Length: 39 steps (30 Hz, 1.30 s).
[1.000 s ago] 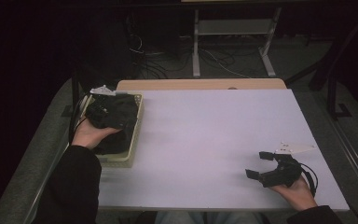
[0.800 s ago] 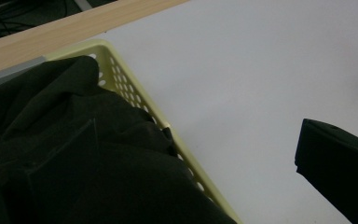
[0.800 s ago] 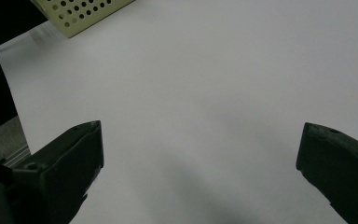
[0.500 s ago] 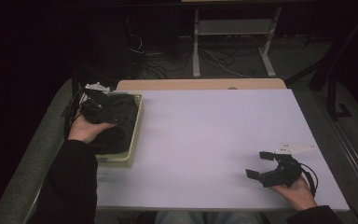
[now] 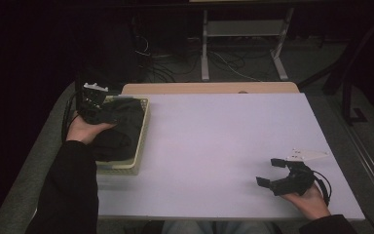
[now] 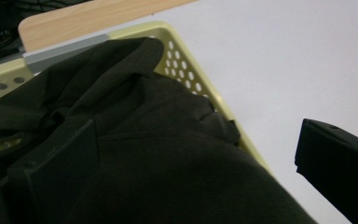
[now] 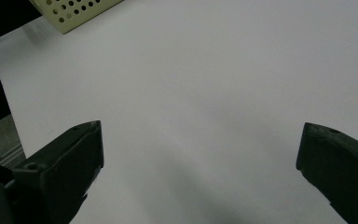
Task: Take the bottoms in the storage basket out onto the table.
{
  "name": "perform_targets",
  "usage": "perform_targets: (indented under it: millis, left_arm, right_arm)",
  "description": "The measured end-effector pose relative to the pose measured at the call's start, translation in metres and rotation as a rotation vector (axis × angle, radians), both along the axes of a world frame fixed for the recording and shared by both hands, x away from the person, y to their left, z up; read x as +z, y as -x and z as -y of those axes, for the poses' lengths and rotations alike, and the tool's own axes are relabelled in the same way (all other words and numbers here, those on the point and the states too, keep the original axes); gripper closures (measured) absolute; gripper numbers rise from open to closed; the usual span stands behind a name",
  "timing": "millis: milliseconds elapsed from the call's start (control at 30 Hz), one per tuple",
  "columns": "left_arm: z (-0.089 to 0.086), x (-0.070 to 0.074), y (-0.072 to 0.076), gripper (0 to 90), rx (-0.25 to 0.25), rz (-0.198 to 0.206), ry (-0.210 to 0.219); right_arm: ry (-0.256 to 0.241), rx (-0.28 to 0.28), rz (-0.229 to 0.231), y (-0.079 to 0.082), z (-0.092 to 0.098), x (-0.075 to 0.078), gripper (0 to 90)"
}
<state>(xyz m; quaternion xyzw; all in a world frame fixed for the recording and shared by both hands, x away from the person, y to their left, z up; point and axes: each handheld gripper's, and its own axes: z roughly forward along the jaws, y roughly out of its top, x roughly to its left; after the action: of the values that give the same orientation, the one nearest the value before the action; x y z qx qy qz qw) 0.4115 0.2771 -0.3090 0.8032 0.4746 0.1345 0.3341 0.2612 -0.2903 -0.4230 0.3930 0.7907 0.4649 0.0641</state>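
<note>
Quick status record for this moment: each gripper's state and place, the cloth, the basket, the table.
left gripper: jaws open, over the far left corner of the basket, at the cloth
right gripper: jaws open, holds nothing, near right of the table
dark crumpled cloth: piled inside the basket
pale yellow perforated plastic basket: at the table's left edge
white table: bare between basket and right gripper

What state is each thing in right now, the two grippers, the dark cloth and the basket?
Left gripper: open, jaws wide apart, one resting on the dark cloth.
Right gripper: open, holding nothing, over the bare white table.
Dark cloth: crumpled, lying in the basket, bulging above its rim.
Basket: upright at the table's left side, filled by the cloth.
</note>
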Motion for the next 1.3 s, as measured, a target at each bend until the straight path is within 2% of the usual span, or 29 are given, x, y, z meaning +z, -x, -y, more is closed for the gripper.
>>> perform_targets:
  millis: [200,400,533,900,1133,1233,1300]
  left_arm:
    - [-0.006,-0.003,-0.007,0.0,0.048,-0.010,0.019]
    - [-0.006,-0.011,-0.015,0.0,0.078,-0.041,0.030]
    - [-0.003,-0.018,-0.022,0.0,0.082,-0.068,0.030]
    - [0.007,-0.031,-0.032,0.0,0.087,-0.098,0.021]
    - [0.011,-0.043,-0.036,0.0,0.091,-0.127,0.000]
    - [0.014,-0.048,-0.040,0.0,0.082,-0.145,-0.028]
    - [0.015,-0.051,-0.041,0.0,0.083,-0.148,-0.023]
  right_arm:
    - [-0.001,0.000,0.000,0.000,0.000,0.000,0.2]
    - [0.003,0.003,0.003,0.000,0.000,0.000,0.2]
    - [0.001,0.002,0.000,0.001,0.000,0.000,0.2]
    - [0.007,0.002,0.000,0.002,0.000,-0.001,0.2]
    - [0.014,0.003,0.006,0.002,0.000,-0.002,0.2]
    - [0.026,0.005,0.002,0.003,-0.001,-0.002,0.2]
    - [0.030,0.008,0.002,0.003,-0.002,-0.002,0.3]
